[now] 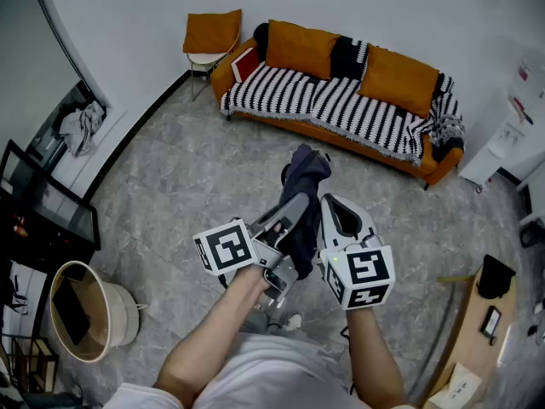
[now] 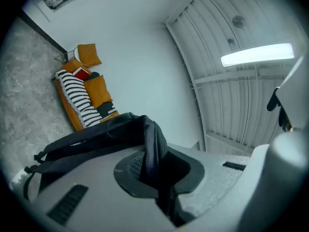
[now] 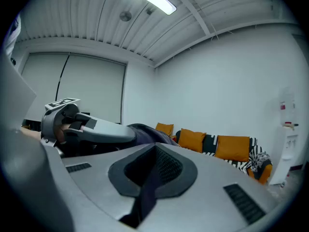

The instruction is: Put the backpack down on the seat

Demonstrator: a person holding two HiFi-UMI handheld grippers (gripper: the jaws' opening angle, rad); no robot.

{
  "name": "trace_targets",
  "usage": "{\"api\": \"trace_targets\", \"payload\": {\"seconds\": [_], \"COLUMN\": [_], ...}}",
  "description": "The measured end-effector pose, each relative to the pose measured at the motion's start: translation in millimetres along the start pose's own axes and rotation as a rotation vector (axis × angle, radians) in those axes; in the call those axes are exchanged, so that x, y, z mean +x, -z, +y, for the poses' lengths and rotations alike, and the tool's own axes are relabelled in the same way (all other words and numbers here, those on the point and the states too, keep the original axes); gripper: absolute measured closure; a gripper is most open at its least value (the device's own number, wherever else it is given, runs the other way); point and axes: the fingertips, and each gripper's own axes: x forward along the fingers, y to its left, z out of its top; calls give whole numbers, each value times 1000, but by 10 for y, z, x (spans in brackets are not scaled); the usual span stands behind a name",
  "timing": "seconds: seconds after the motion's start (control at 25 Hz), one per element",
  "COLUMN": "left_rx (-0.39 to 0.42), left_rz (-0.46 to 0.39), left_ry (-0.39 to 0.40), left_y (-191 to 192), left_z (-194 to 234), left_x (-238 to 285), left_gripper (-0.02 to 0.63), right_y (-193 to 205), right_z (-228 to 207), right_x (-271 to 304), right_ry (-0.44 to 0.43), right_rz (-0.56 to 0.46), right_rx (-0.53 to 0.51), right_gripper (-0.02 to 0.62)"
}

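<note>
A dark navy backpack (image 1: pixel 303 175) hangs in the air between my two grippers, over the grey floor in front of the sofa. My left gripper (image 1: pixel 295 204) is shut on one of its dark straps (image 2: pixel 150 146), which runs up between the jaws. My right gripper (image 1: pixel 327 204) is shut on another strap (image 3: pixel 148 190); the bag's bulk (image 3: pixel 145 132) shows behind it. The seat is an orange sofa (image 1: pixel 281 126) with a black-and-white striped throw (image 1: pixel 341 105) and orange cushions, along the far wall. The sofa (image 2: pixel 79 100) also appears in the left gripper view and the sofa (image 3: pixel 227 149) in the right gripper view.
A folding chair with an orange cushion (image 1: pixel 210 39) stands left of the sofa. A round basket (image 1: pixel 82 315) and a black shelf unit (image 1: pixel 43 207) are at my left. A white cabinet (image 1: pixel 509 139) and a wooden table (image 1: pixel 473 352) are at the right.
</note>
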Motion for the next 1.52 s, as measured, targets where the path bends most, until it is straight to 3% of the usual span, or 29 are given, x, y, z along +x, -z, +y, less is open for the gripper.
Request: {"api": "trace_targets", "payload": {"seconds": [0.32, 0.76, 1.16, 1.52], "left_rx": [59, 28, -7, -49], "left_rz": [26, 71, 102, 116], "left_ry": [4, 9, 17, 25], "left_y": [49, 19, -484, -1237], "left_z": [8, 282, 811, 1382], "left_x": [106, 420, 1051, 1458], "left_gripper": [584, 584, 584, 584], "right_y": [42, 116, 101, -5], "right_z": [-55, -337, -784, -966], "right_x": [18, 251, 1123, 2152], "right_ry": [3, 44, 62, 73], "right_rz": [4, 14, 40, 78], "right_rx": [-10, -1, 15, 18], "right_gripper": [594, 594, 594, 594]}}
